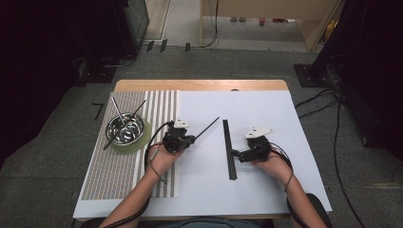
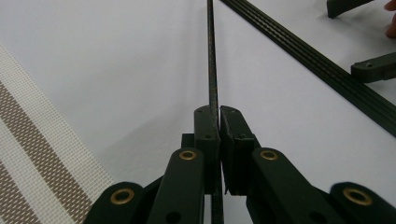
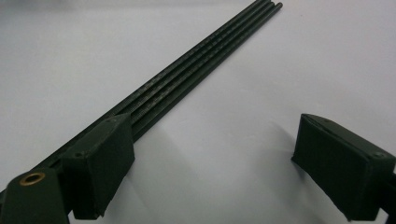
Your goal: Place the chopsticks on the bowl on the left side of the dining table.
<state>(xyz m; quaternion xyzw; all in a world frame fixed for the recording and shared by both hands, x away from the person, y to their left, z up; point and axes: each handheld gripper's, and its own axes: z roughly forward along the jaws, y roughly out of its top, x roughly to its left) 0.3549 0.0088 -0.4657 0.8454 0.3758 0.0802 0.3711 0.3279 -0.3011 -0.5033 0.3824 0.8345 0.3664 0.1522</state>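
Surface: white table sheet (image 1: 266, 190).
Landmark: bundle of thin black rods (image 1: 229, 148), long axis front-to-back.
Left gripper (image 1: 191, 141): clamped on one thin black rod (image 1: 207, 128), left of bundle.
Right gripper (image 1: 236, 156): jaws wide, at bundle's right side.

High view overhead facing forward-down, gripper views close along the table (image 1: 266, 190) (both sharing the rod bundle (image 3: 196, 70))

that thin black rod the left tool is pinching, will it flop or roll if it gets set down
The thin black rod probably stays stiff: it runs dead straight out of the left tool, held at one end only. It looks round and slim, so it may roll on the smooth white table. It is likely light, since a narrow pinch carries it.
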